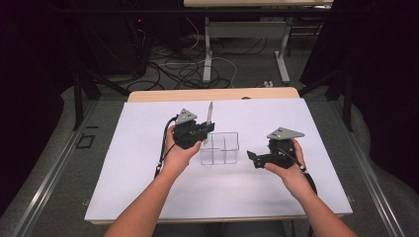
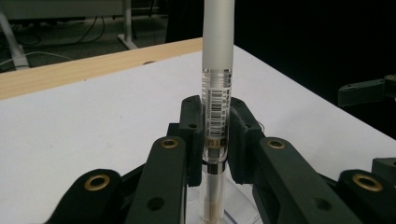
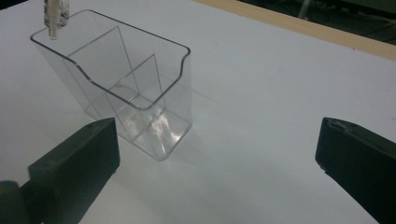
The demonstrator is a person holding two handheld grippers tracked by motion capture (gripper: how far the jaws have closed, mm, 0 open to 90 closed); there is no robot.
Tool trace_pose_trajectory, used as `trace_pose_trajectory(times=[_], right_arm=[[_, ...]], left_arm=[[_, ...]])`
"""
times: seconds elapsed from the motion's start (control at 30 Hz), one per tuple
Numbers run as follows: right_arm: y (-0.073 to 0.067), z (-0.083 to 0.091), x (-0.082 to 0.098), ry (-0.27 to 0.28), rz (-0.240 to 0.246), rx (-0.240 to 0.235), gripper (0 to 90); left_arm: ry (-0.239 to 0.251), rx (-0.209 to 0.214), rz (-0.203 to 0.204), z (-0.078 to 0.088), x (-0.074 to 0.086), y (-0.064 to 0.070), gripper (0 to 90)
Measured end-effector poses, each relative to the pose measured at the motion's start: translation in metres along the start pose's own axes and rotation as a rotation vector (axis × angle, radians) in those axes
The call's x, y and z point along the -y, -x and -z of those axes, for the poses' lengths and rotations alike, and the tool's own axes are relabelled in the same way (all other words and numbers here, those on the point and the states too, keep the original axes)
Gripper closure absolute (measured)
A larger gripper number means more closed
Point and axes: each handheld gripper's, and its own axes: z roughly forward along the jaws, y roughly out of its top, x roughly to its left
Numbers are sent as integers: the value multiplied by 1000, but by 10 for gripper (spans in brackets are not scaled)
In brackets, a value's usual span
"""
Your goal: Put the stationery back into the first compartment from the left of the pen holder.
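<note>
1. Clear plastic organizer [image 1: 220, 147] with inner dividers stands on the white table [image 1: 123, 163], between my two hands.
2. My left gripper [image 2: 215, 140] is clamped on a pen [image 2: 217, 70], held upright, its lower tip just at the organizer's rim at the near-left corner.
3. From the right gripper view, the pen's tip [image 3: 54, 16] hangs right at the organizer's [image 3: 140, 93] far corner.
4. My right gripper [image 1: 253, 157] rests just beside the organizer, jaws spread wide, holding nothing.

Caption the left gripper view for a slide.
Left gripper clamps an upright pen over the clear organizer on the white table.
</note>
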Motion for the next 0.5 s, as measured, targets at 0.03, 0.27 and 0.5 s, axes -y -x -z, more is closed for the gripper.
trace_pose_trajectory(times=[0.03, 0.27, 0.5], right_arm=[[1, 0, 2, -2, -23, 0, 0], [14, 0, 14, -4, -60, 35, 0], [21, -1, 21, -5, -94, 48, 0]], left_arm=[[-2, 0, 1, -1, 1, 0, 789], [-7, -5, 14, -4, 8, -3, 788], [-26, -6, 16, -5, 14, -3, 788]])
